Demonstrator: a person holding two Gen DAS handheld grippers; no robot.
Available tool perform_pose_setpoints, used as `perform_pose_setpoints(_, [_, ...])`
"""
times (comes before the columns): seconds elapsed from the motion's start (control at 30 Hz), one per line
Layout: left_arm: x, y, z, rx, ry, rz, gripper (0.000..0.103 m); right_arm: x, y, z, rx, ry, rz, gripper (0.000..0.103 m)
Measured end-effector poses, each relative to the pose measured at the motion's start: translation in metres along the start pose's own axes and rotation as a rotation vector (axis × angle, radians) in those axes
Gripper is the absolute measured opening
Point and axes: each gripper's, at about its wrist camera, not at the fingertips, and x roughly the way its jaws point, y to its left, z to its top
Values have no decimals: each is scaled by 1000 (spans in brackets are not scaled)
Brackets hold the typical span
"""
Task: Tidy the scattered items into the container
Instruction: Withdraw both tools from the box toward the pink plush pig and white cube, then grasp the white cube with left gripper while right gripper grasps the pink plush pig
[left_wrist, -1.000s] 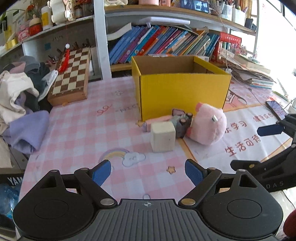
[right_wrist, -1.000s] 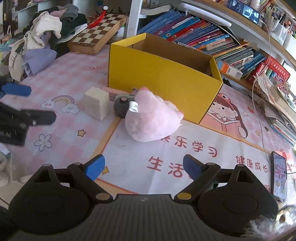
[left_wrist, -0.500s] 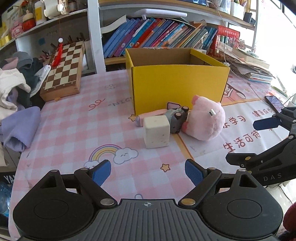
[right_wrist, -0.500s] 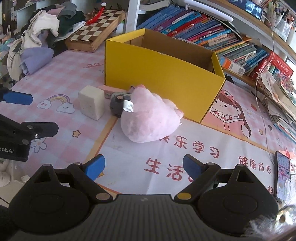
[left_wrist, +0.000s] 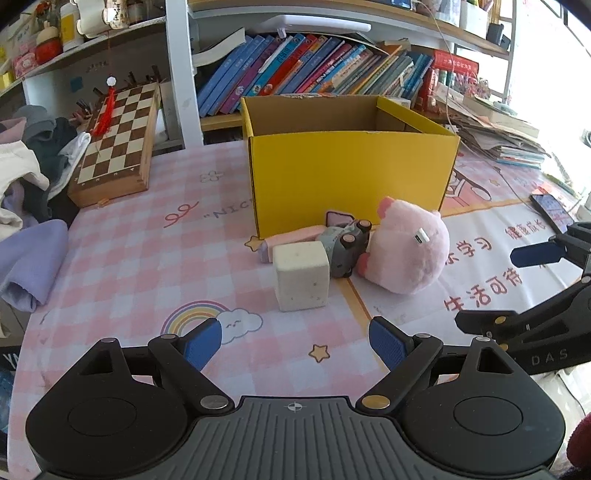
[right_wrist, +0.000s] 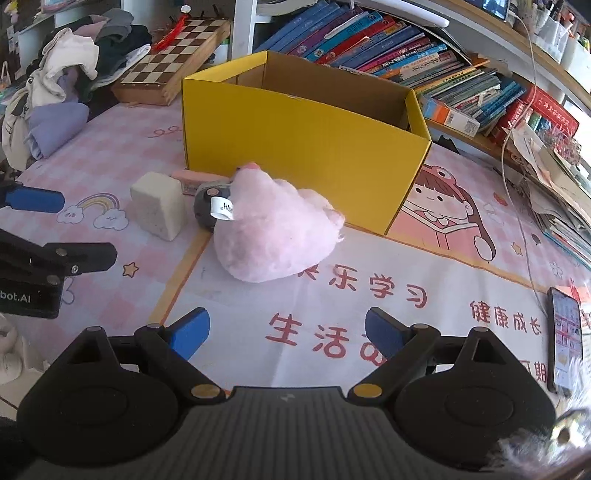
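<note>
An open yellow cardboard box (left_wrist: 351, 177) (right_wrist: 295, 136) stands on the table, its inside showing nothing. In front of it lie a pink plush toy (left_wrist: 406, 254) (right_wrist: 273, 236), a small grey toy car (left_wrist: 345, 245) (right_wrist: 208, 206), a cream cube block (left_wrist: 301, 280) (right_wrist: 159, 210) and a flat pink bar (left_wrist: 291, 236) (right_wrist: 188, 177). My left gripper (left_wrist: 295, 341) hovers open a little short of the cube. My right gripper (right_wrist: 284, 332) is open in front of the plush. Neither holds anything.
A pink checked mat (left_wrist: 147, 240) covers the table. A wooden chessboard (left_wrist: 118, 140) and a heap of clothes (left_wrist: 22, 177) sit at the left. Books (left_wrist: 314, 77) line the shelf behind the box. A phone (right_wrist: 565, 343) lies at the right.
Both grippers have moved closer to the items in front of the box, which now look larger. Both stay open; the objects have not moved.
</note>
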Motion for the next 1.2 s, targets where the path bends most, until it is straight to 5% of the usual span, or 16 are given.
perform_pose_setpoints(0.43, [26,-1,18,-34,-21,16,79,15,-5,14,-65,15,36,92])
perform_pose_setpoints(1.03, [68,0,31,-74,26,7,52,37,-13,30,-104,29,78,92])
perform_pose_setpoints(1.2, [69,-1,31,-72,27,-14,37,43,-15,34,-104,33,89,92])
